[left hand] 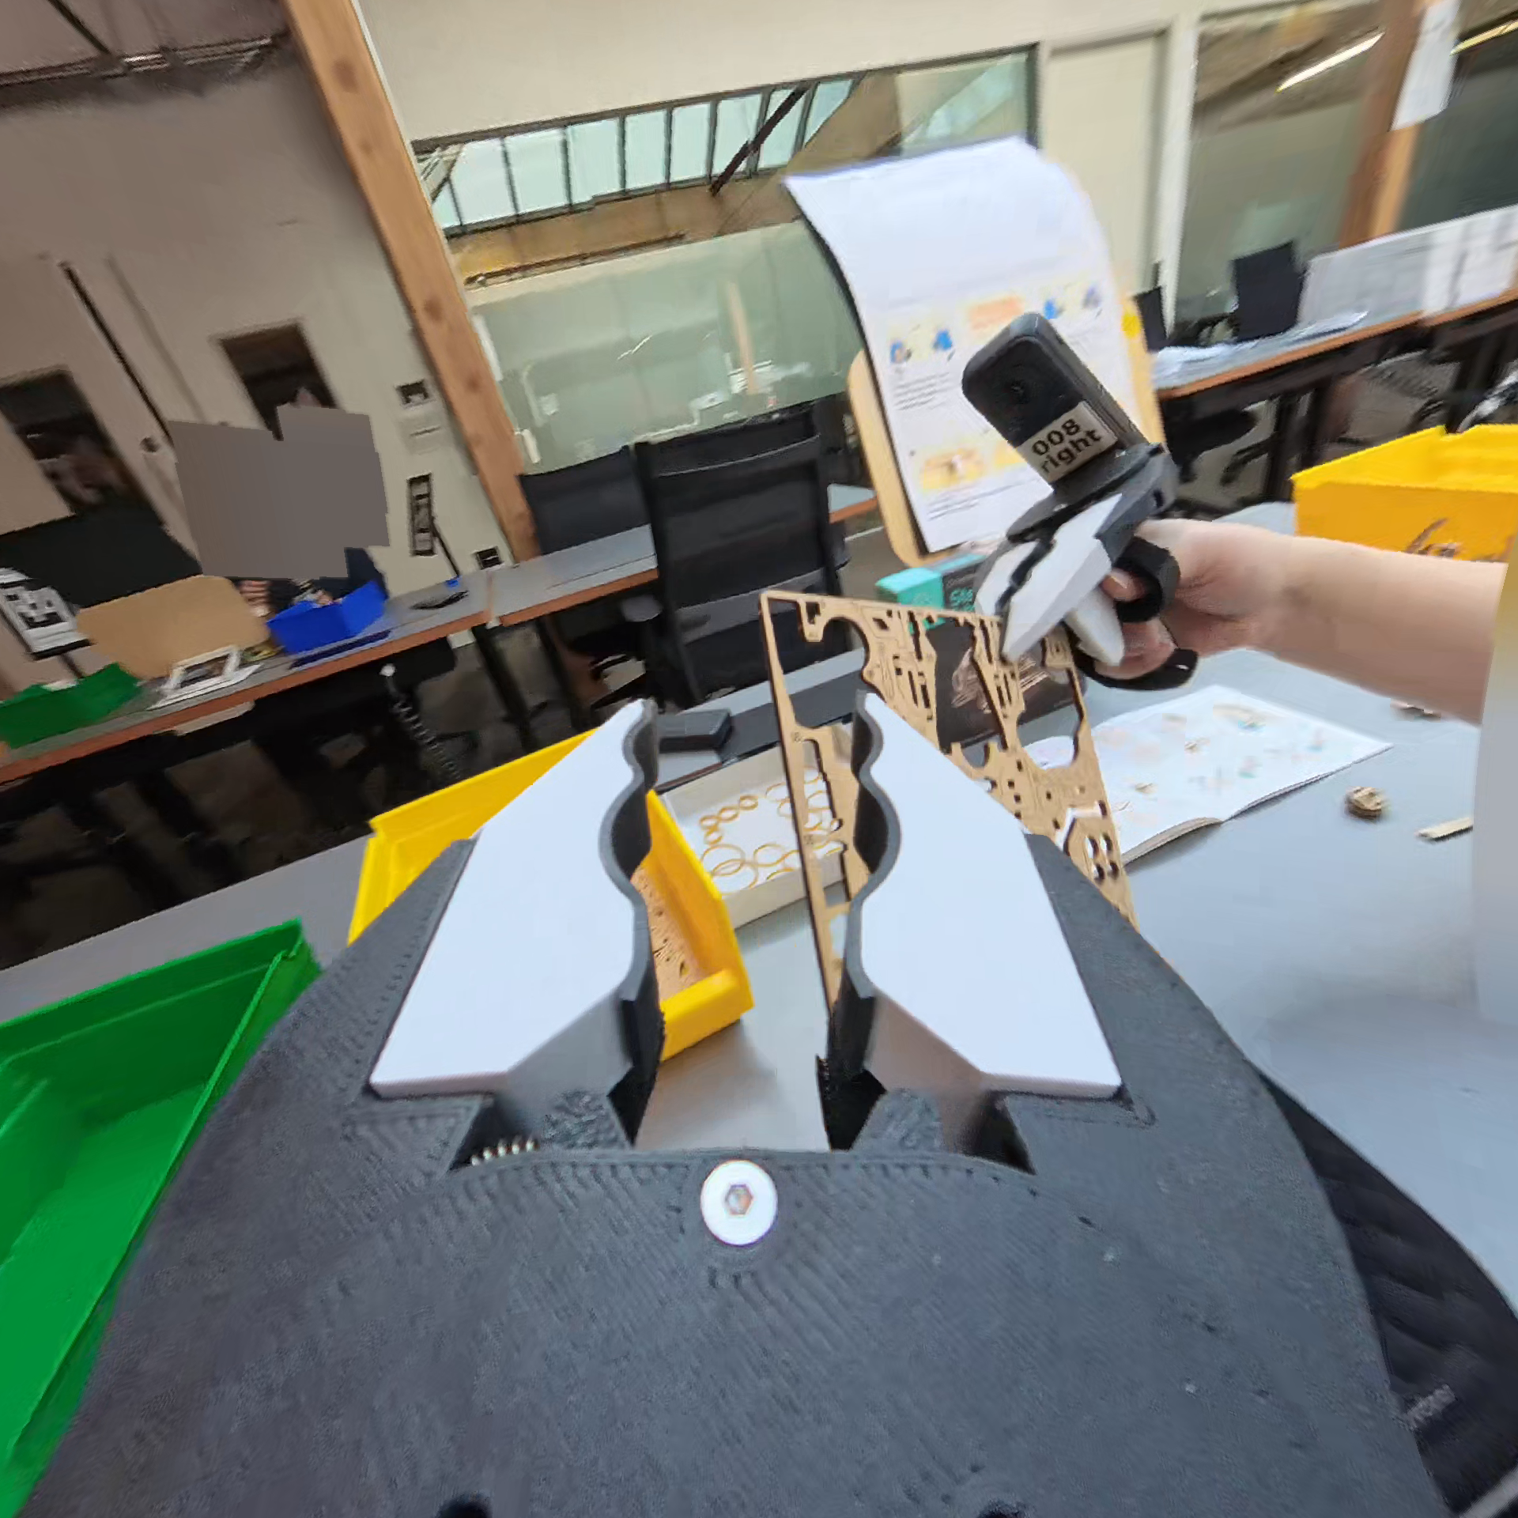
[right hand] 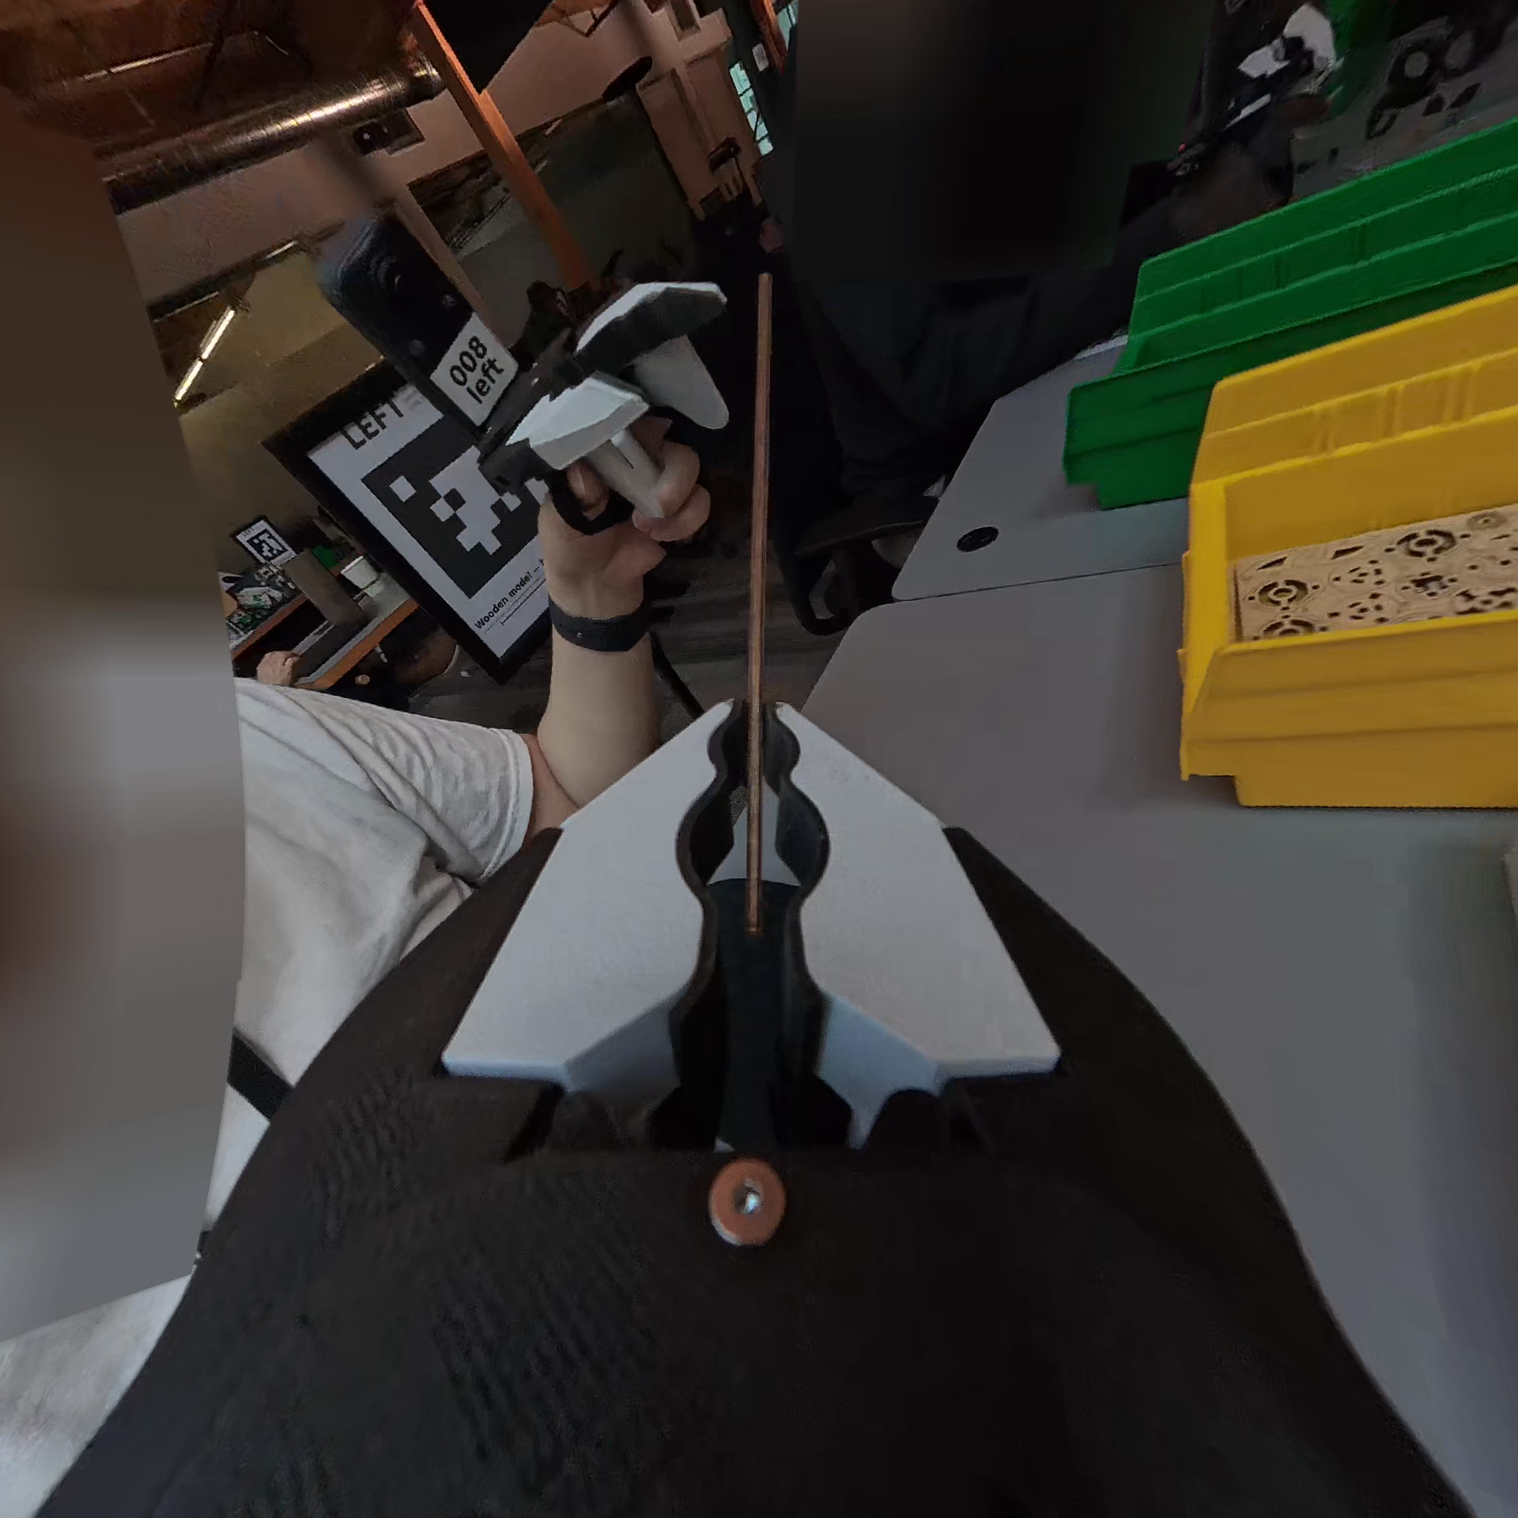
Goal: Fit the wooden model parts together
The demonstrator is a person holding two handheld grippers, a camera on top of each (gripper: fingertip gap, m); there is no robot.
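A thin laser-cut wooden sheet (left hand: 953,723), with several parts punched out, is held upright above the grey table (left hand: 1281,945). My right gripper (left hand: 1018,645) is shut on its top right corner. In the right wrist view the sheet (right hand: 764,493) shows edge-on, clamped between that gripper's fingertips (right hand: 752,710). My left gripper (left hand: 752,731) is open and empty. The sheet stands just beyond its right finger (left hand: 945,887), and the sheet's left edge shows in the gap. In the right wrist view the left gripper (right hand: 649,361) sits open just left of the sheet, not gripping it.
A yellow bin (left hand: 706,928) holding another wooden sheet (right hand: 1380,575) and a green bin (left hand: 123,1068) stand at the left. A white tray of wooden rings (left hand: 764,830), an open booklet (left hand: 1216,756), a small wooden part (left hand: 1363,801) and a second yellow bin (left hand: 1396,493) lie beyond. One gripper's finger ends stand about 15 cm off the other's.
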